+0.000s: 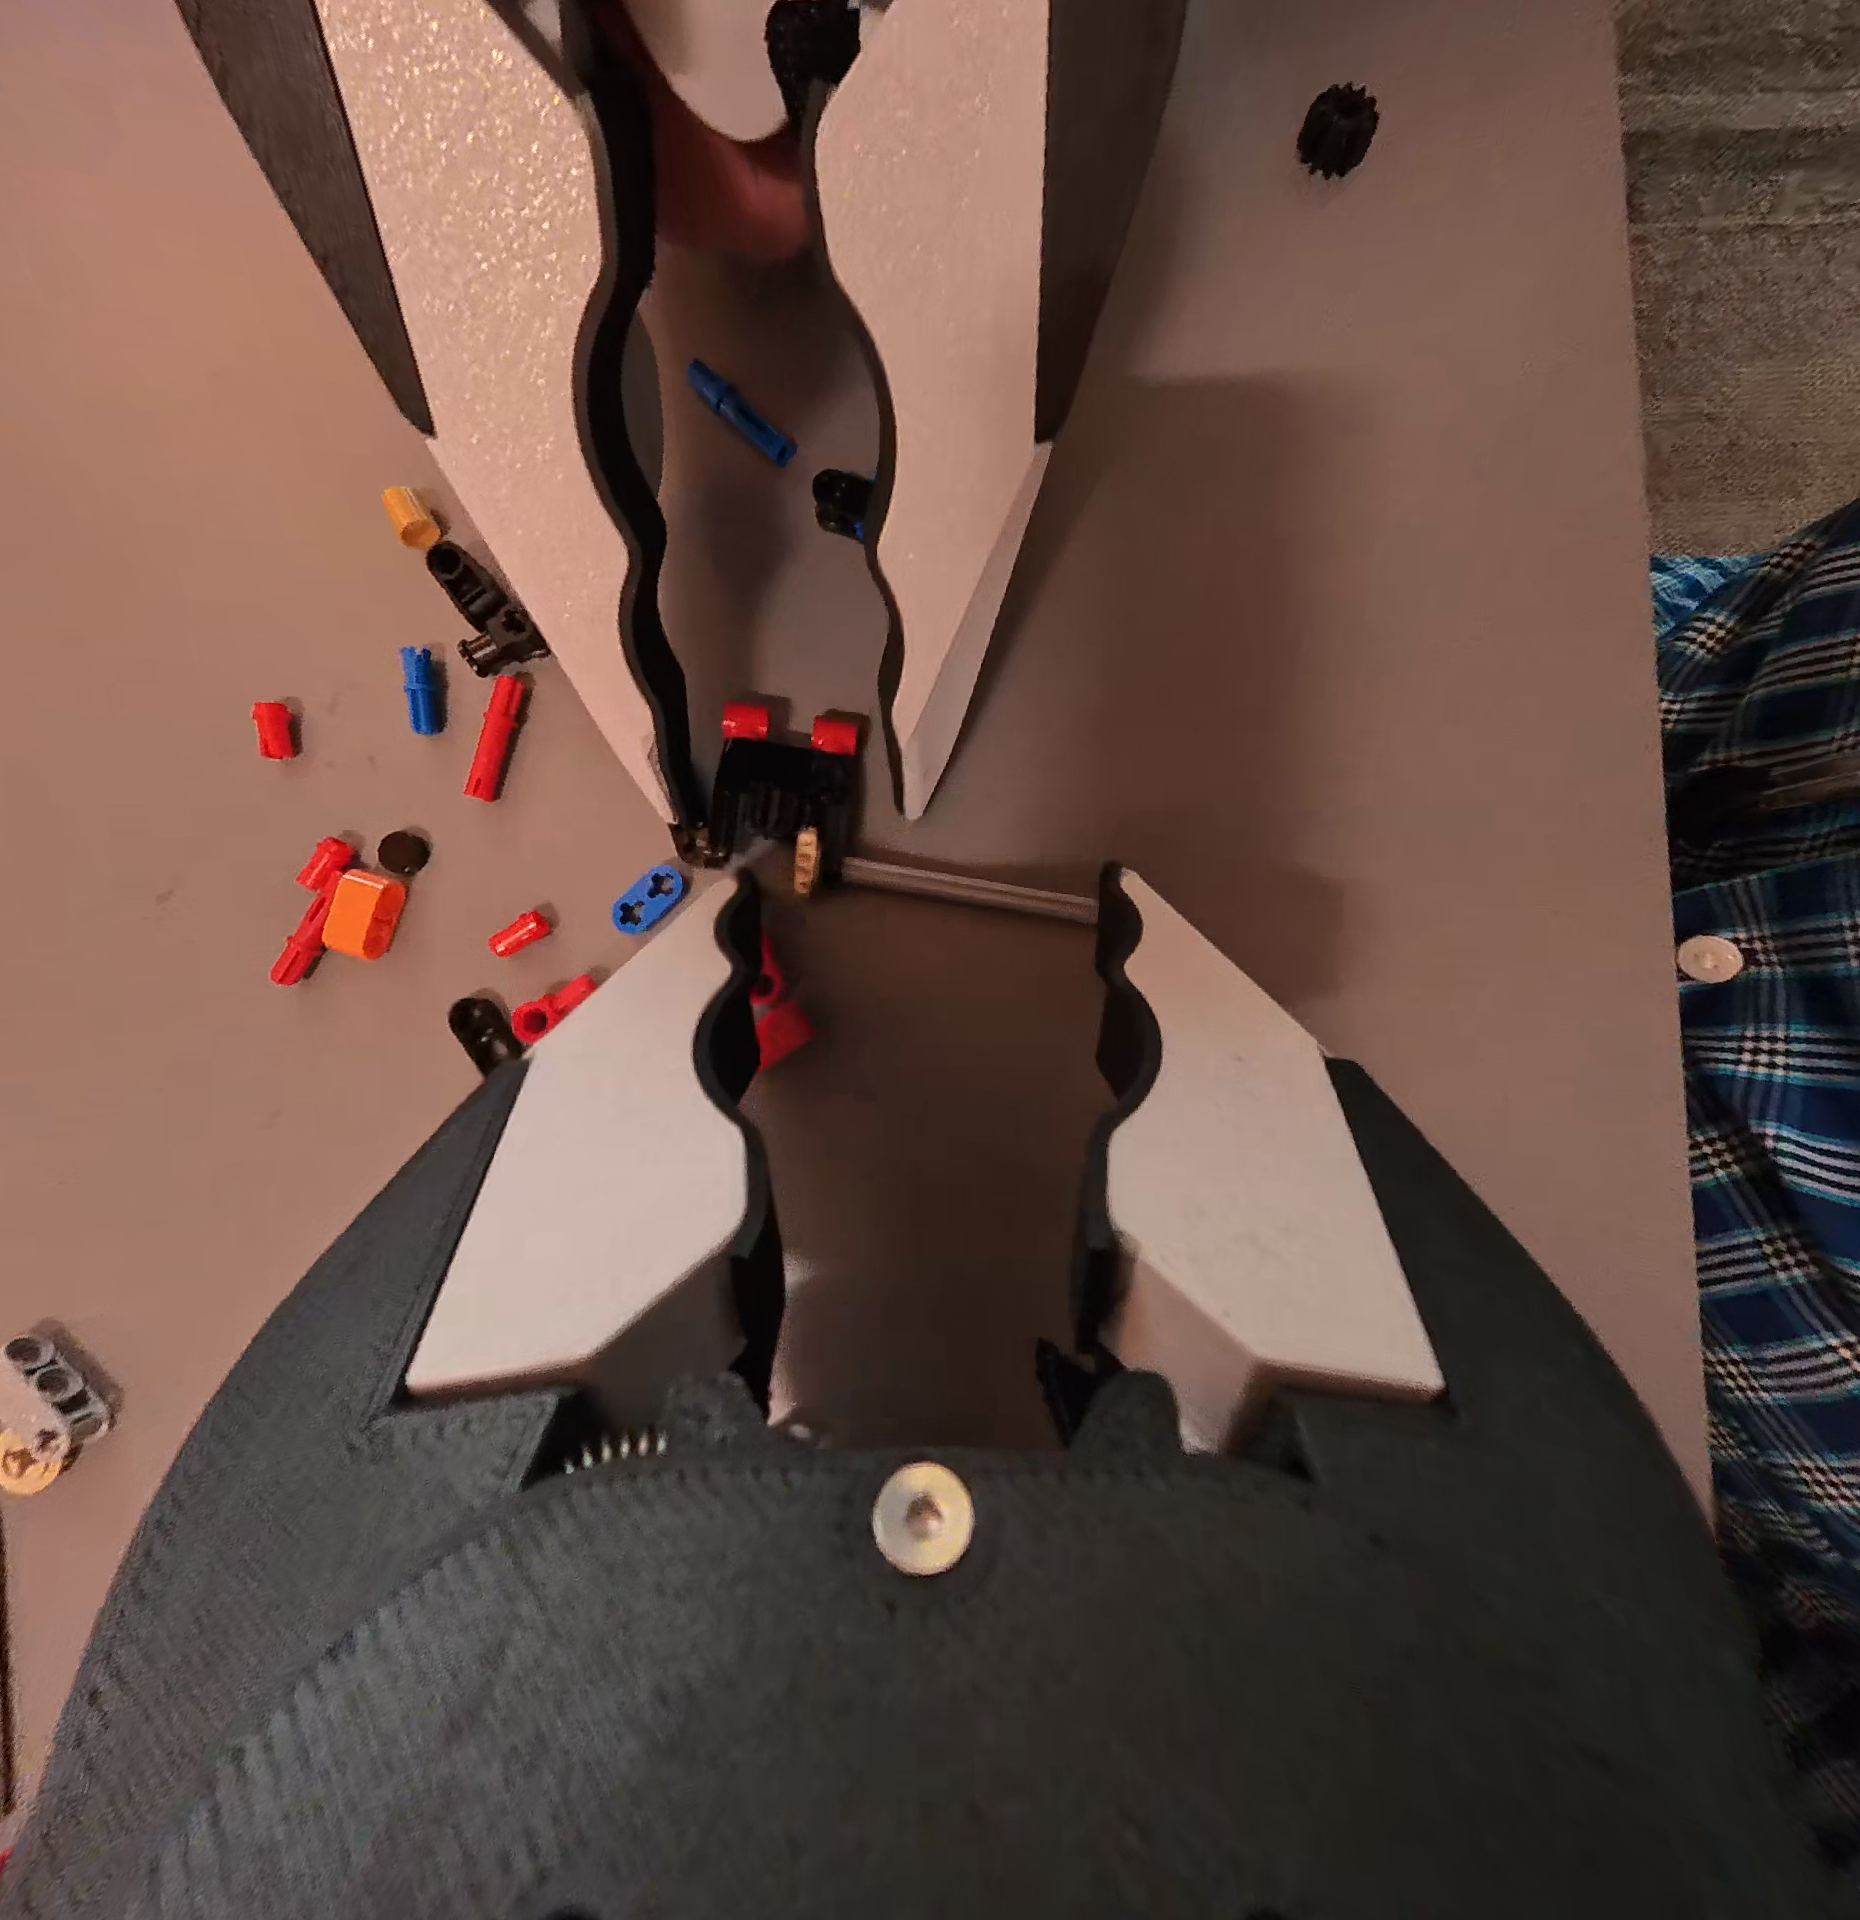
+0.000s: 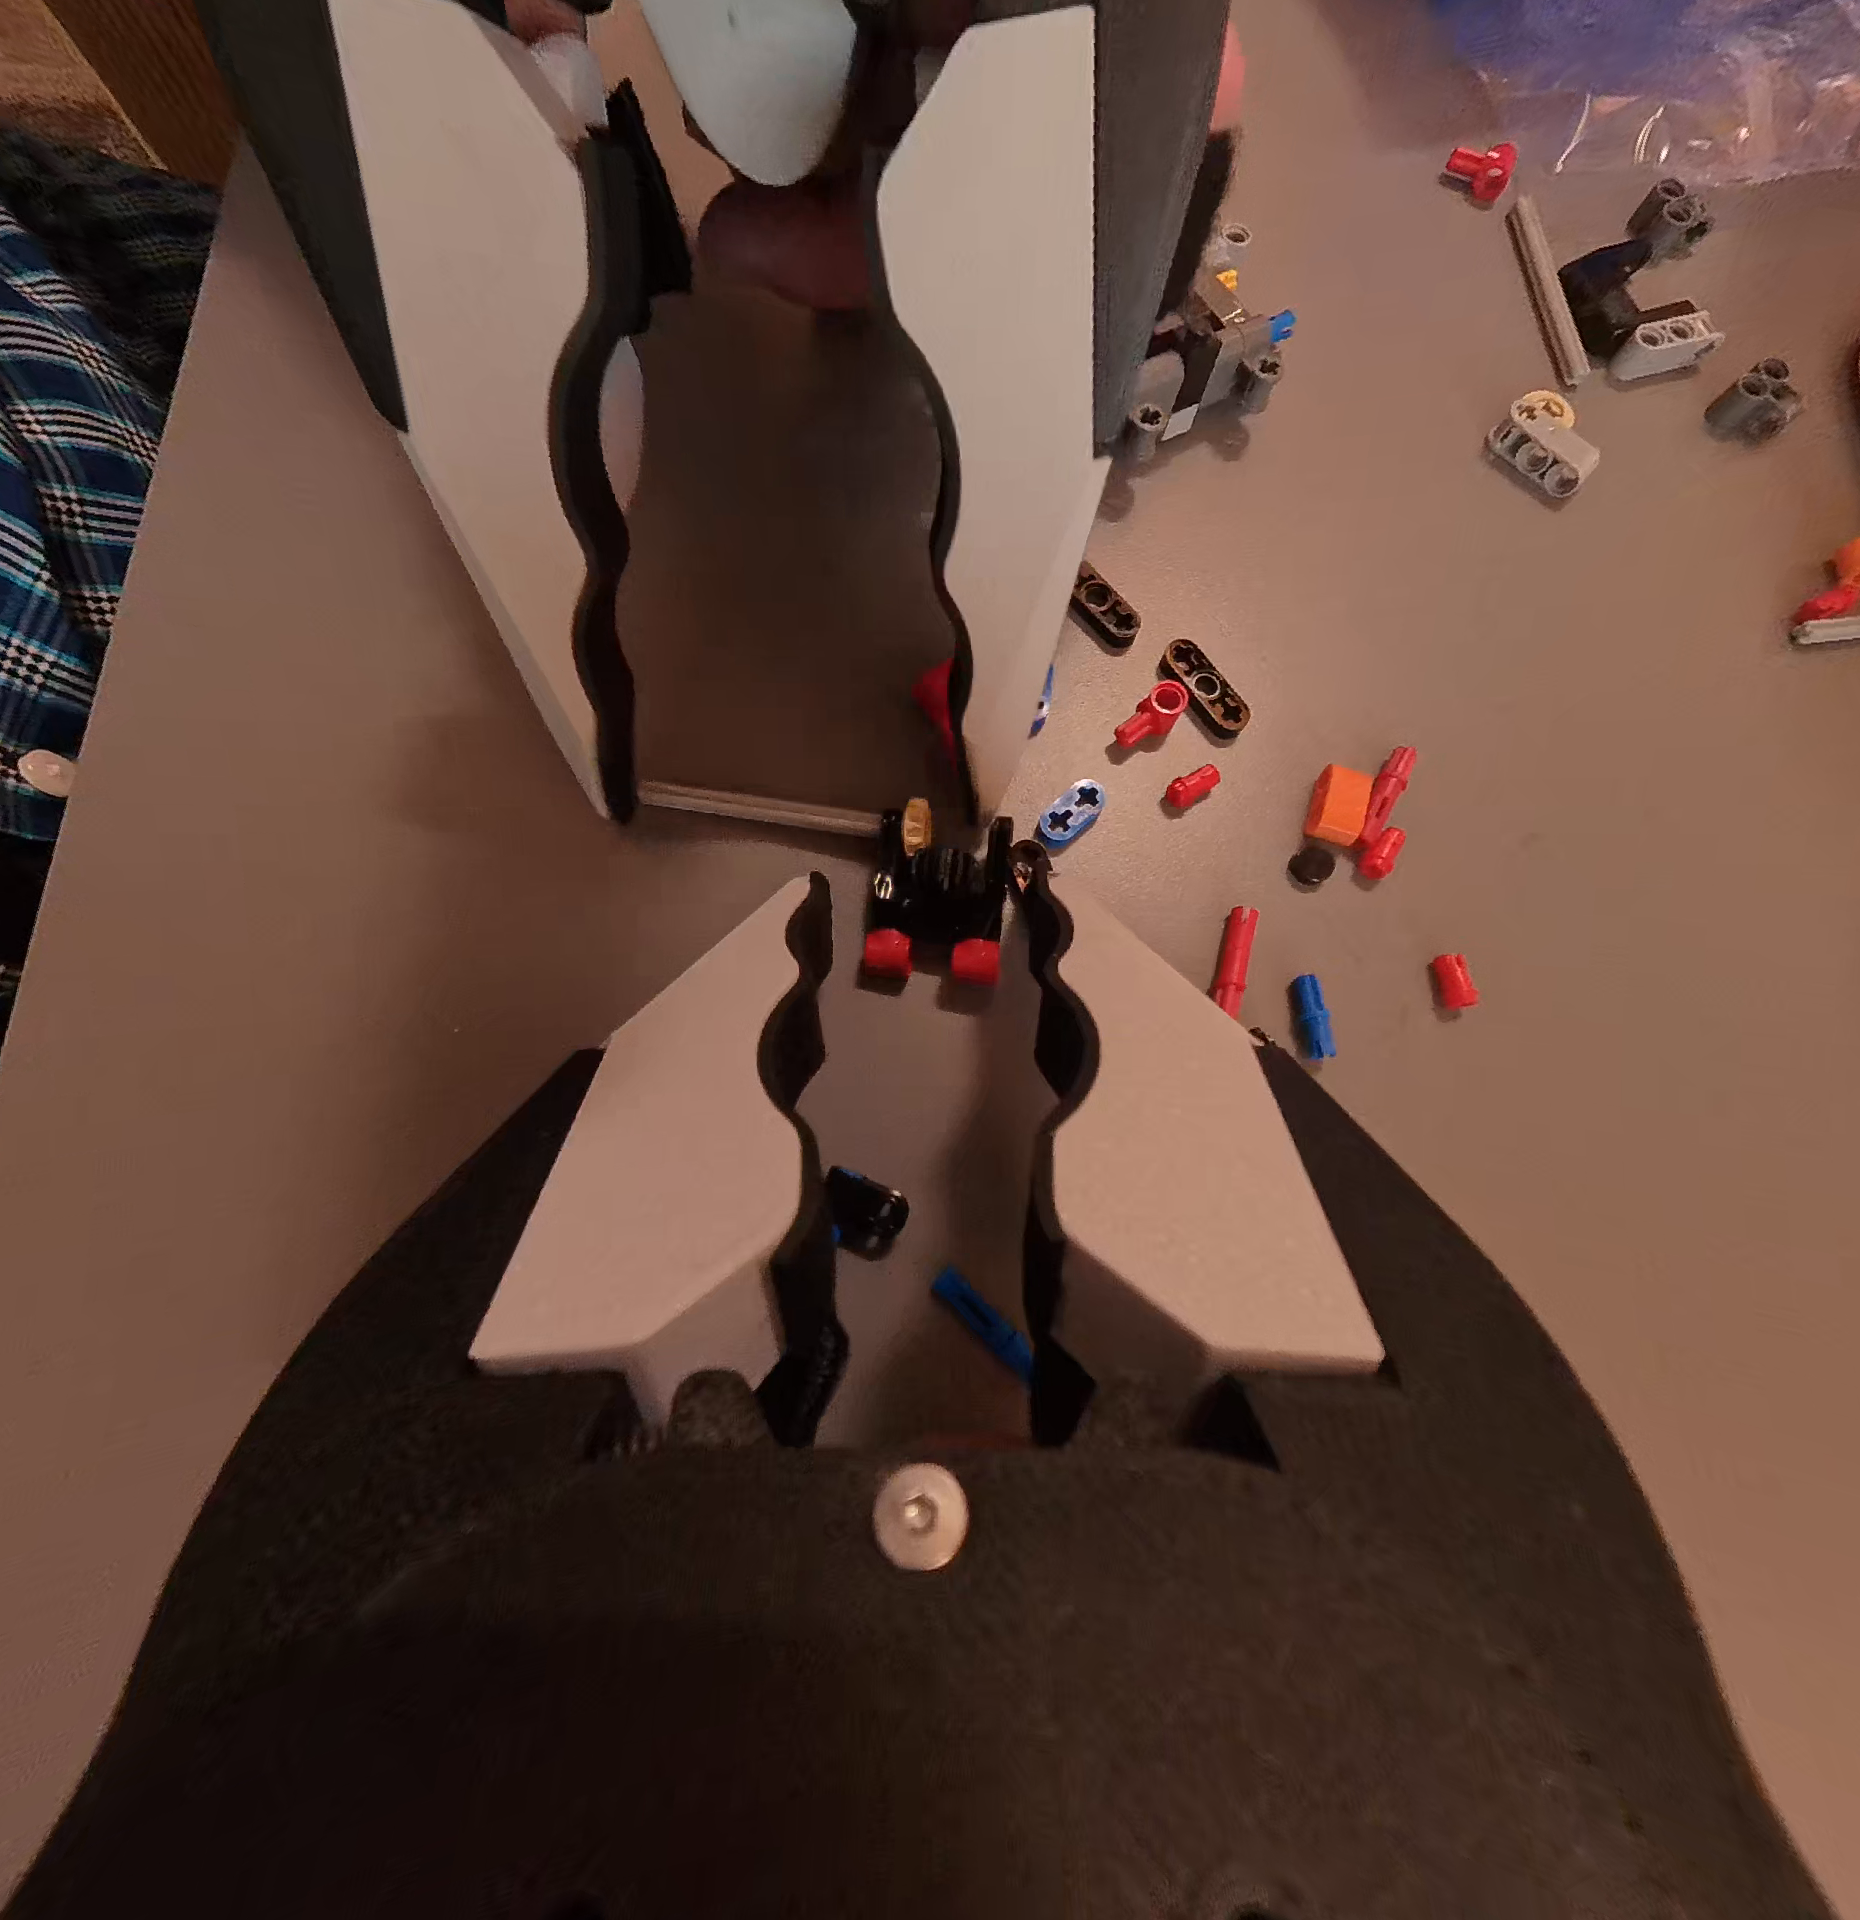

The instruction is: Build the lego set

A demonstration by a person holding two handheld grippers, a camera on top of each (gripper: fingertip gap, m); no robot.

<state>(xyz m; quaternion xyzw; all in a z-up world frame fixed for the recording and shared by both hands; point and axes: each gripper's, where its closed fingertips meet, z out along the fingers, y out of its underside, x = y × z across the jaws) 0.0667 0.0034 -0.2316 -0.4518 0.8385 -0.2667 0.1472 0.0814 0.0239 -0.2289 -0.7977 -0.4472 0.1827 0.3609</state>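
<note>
Lying at the far left of the left wrist view is a scatter of loose parts on the counter [image 1: 1321, 623]: a long red pin [image 1: 495, 738], an orange block [image 1: 363, 912] and a thin blue link [image 1: 647, 899], all apart from the work. Just right of them, at the centre, sits the task's thing, a small black assembly [image 1: 786, 779] with two red pins at its far end. A tan gear [image 1: 806, 857] is at its near corner, on a grey axle [image 1: 967, 888] that runs off to the right. The right gripper [image 2: 928, 888] reaches in from the top with its jaws partly parted and straddling the assembly. One tip is against the black body and a sliver of gap shows on the other side, so it brackets the piece rather than clamps it. The left gripper [image 1: 926, 894] comes from below with its jaws spread wide and holding nothing; the axle lies across their opening, its free end at the right-hand tip. The assembly looks light, rigid and slick, likely to skate or twist if pinched off-centre. The best hold is probably across its flat black sides, clear of the gear. The thin axle should be taken near the gear, since a grip at its free end could lever it askew. At the far right is the sleeve of a plaid shirt [image 1: 1778, 935].
</note>
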